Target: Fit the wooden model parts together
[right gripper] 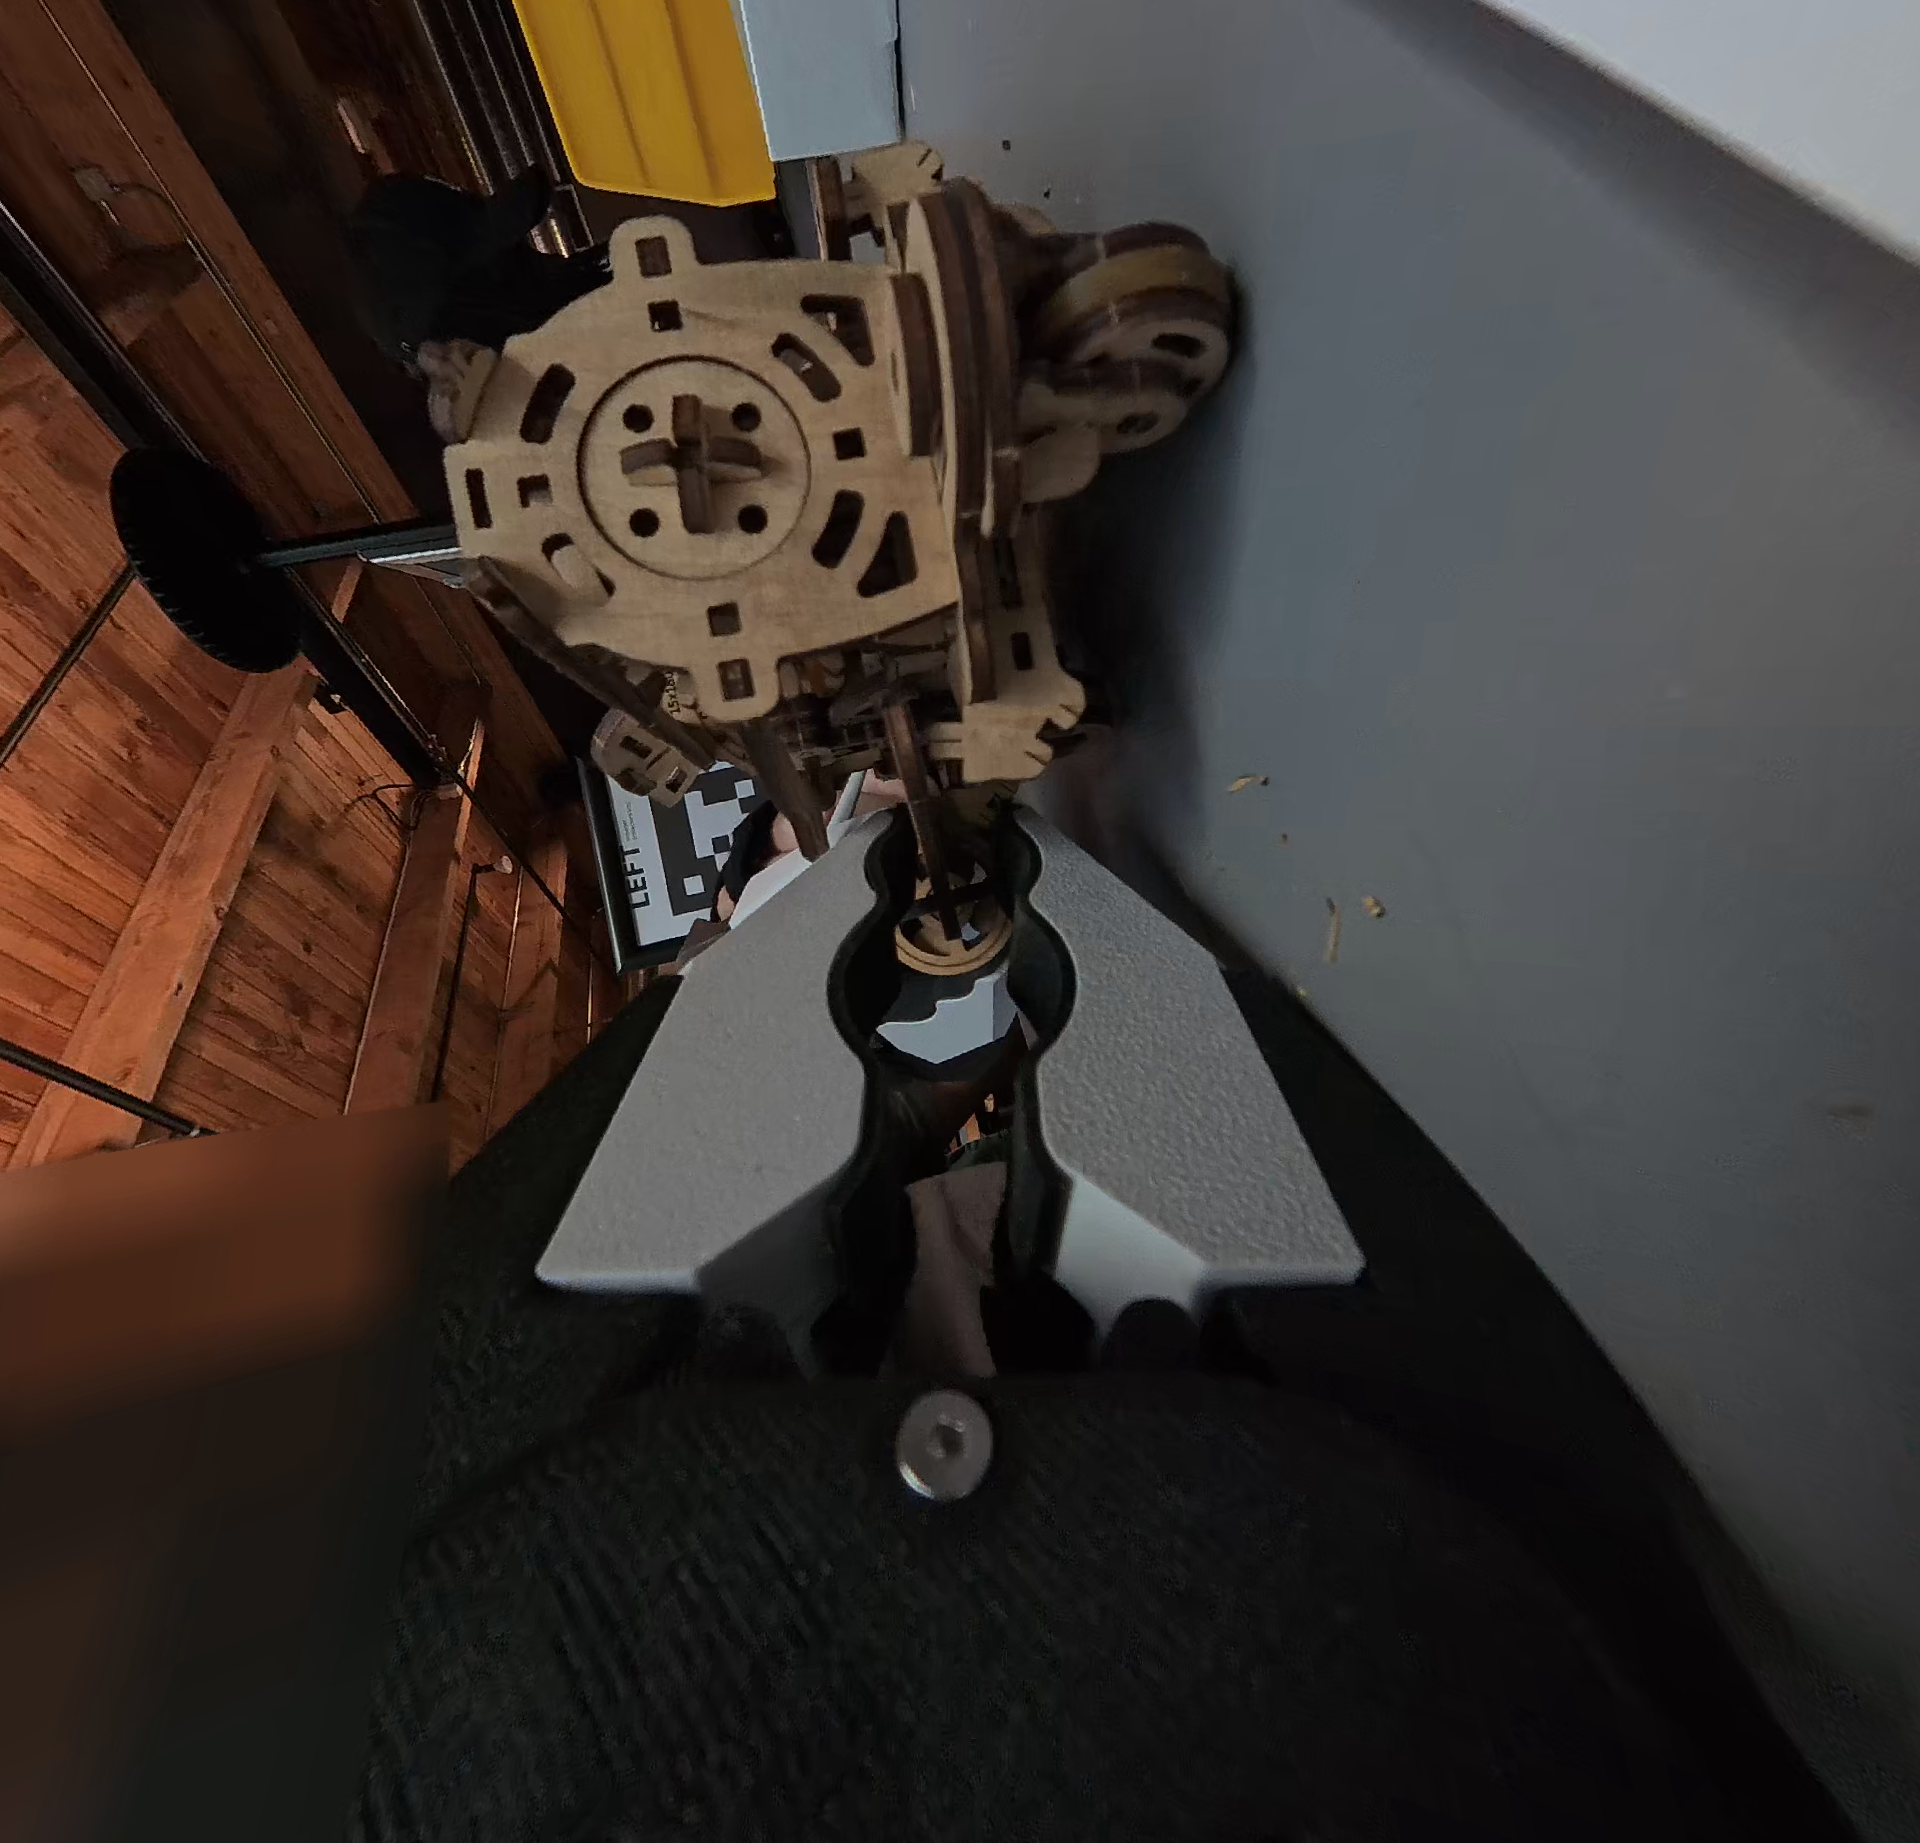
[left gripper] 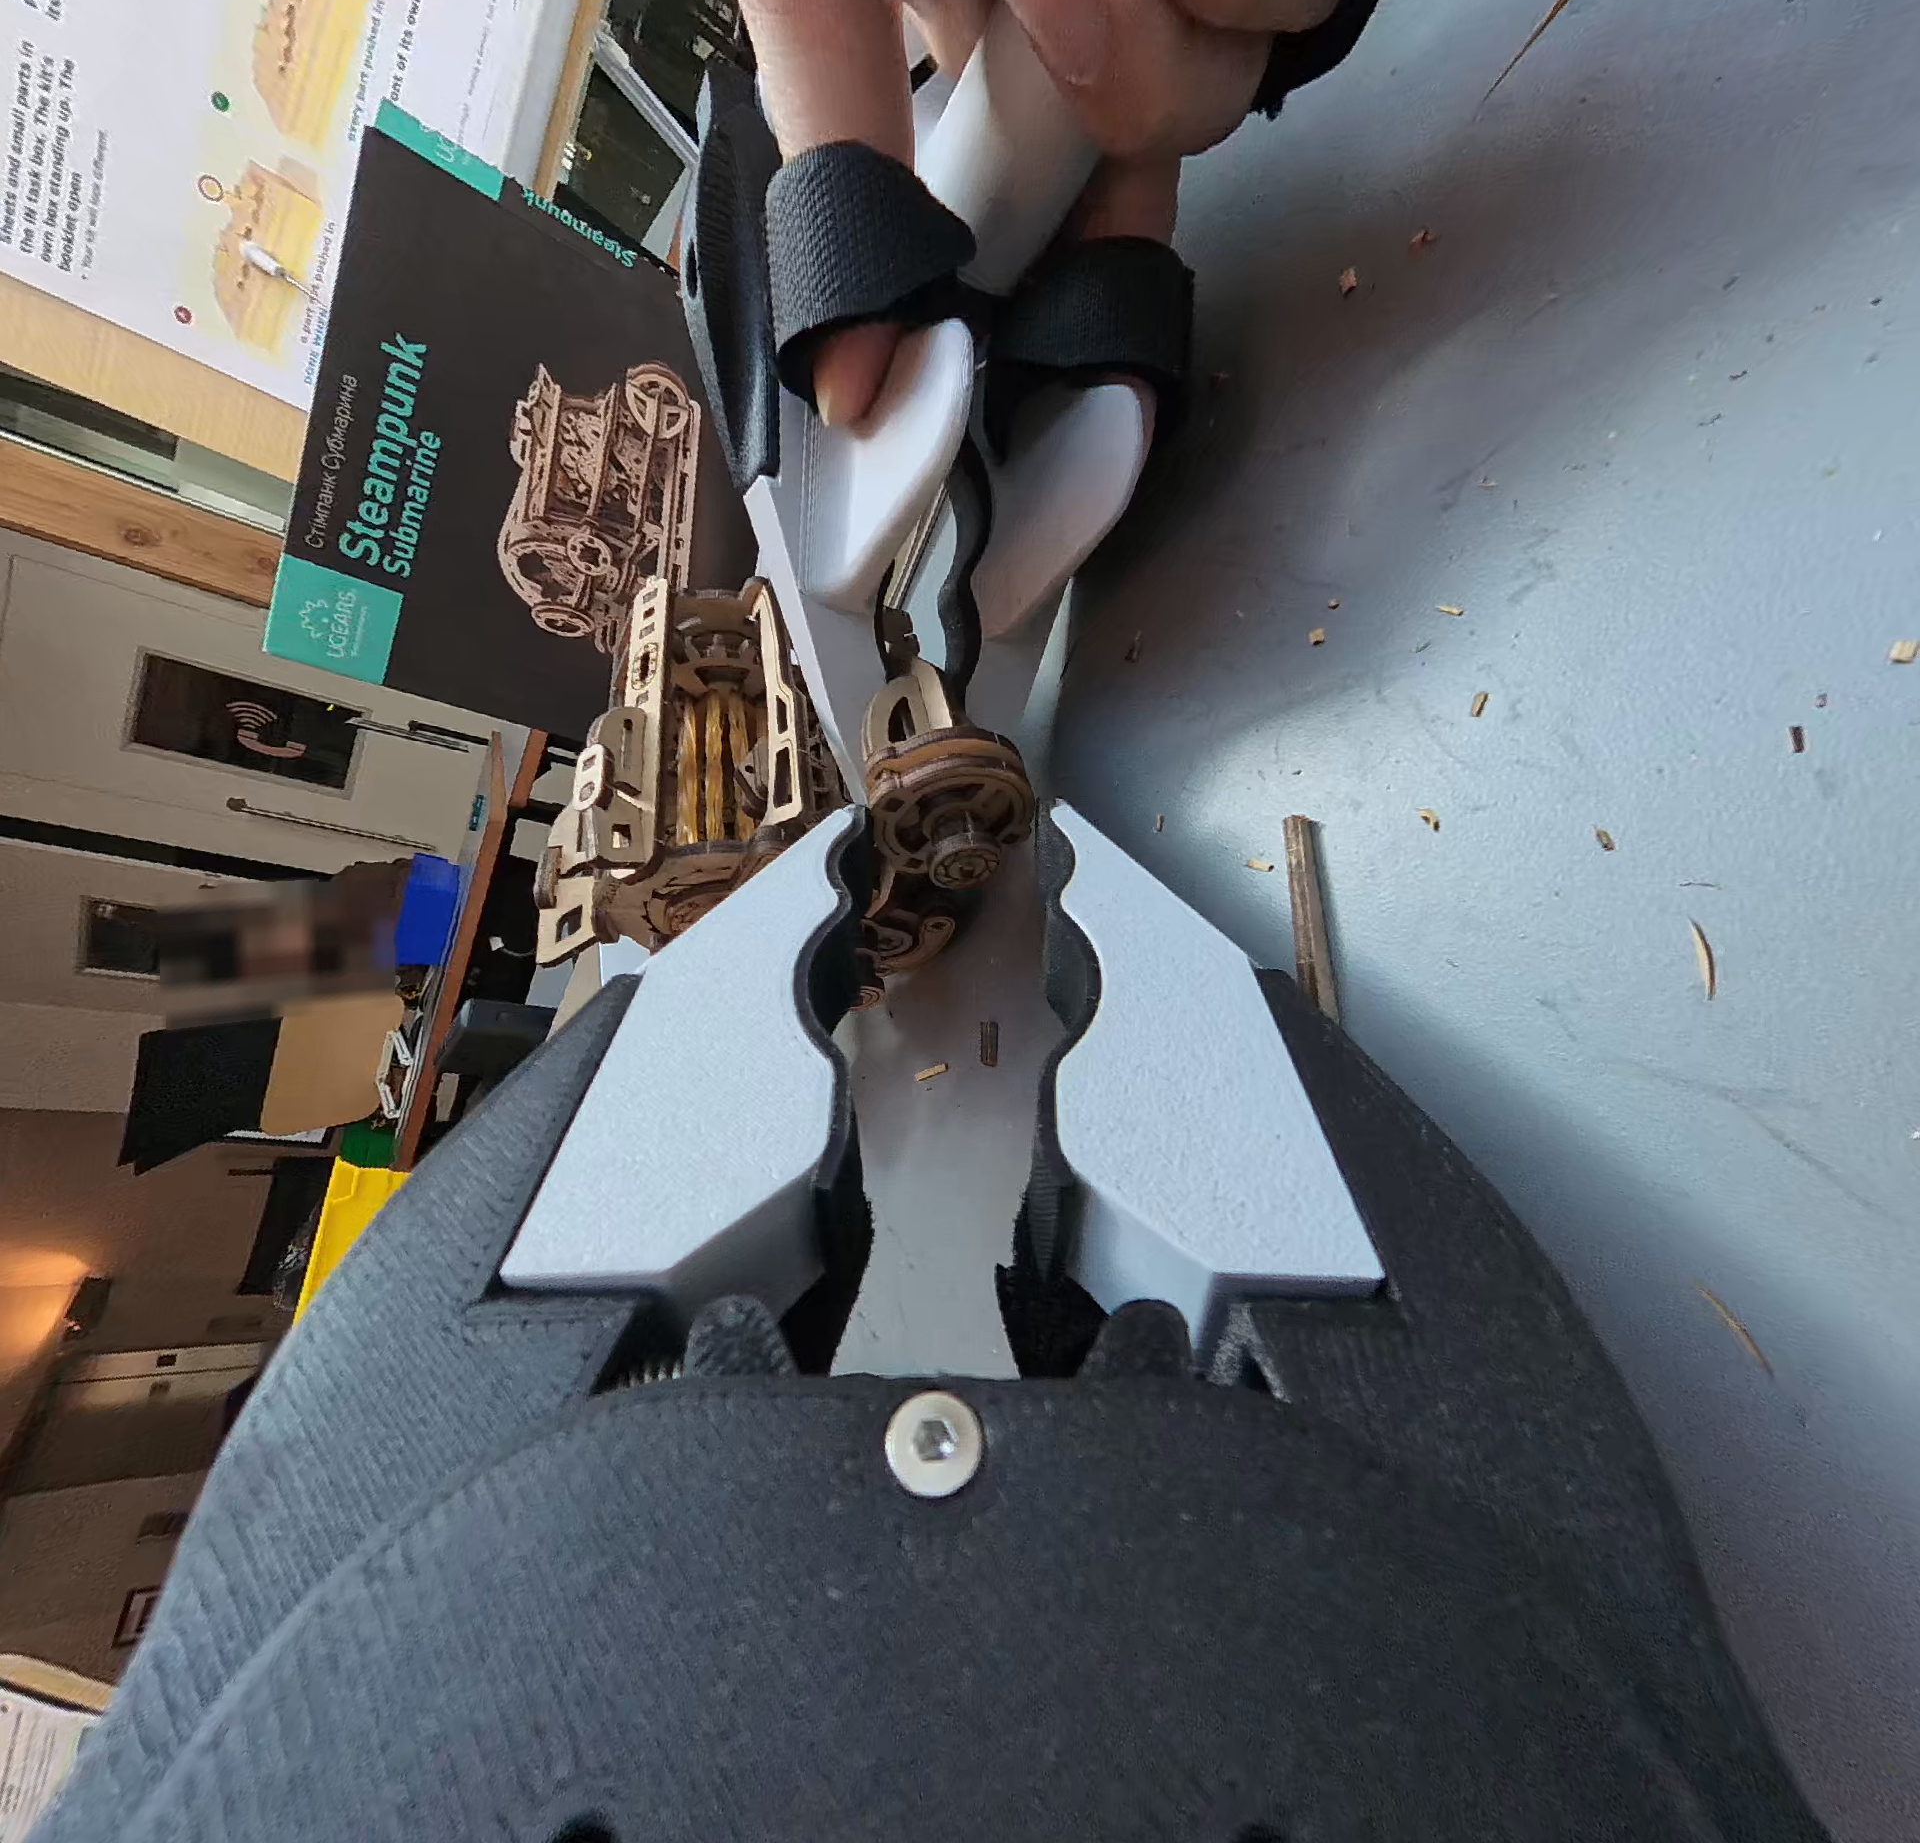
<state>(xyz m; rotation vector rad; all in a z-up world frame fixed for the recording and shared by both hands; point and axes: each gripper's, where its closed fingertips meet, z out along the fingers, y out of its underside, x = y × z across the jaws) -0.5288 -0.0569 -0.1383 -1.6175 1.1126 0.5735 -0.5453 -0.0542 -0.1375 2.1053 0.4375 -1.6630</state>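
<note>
- The right gripper (left gripper: pixel 928 650) was clenched on a small round wooden subassembly (left gripper: pixel 951 806), gripping its thin top tab, likely so the wheel end stayed free for fitting.
- The left gripper (left gripper: pixel 951 827) stood released; its pads flanked that part, the right pad clearly apart from it.
- The wooden model body (left gripper: pixel 675 785) rested on the grey table (left gripper: pixel 1558 858), just left of the part; a kit box (left gripper: pixel 488 422) stood farther behind.
</note>
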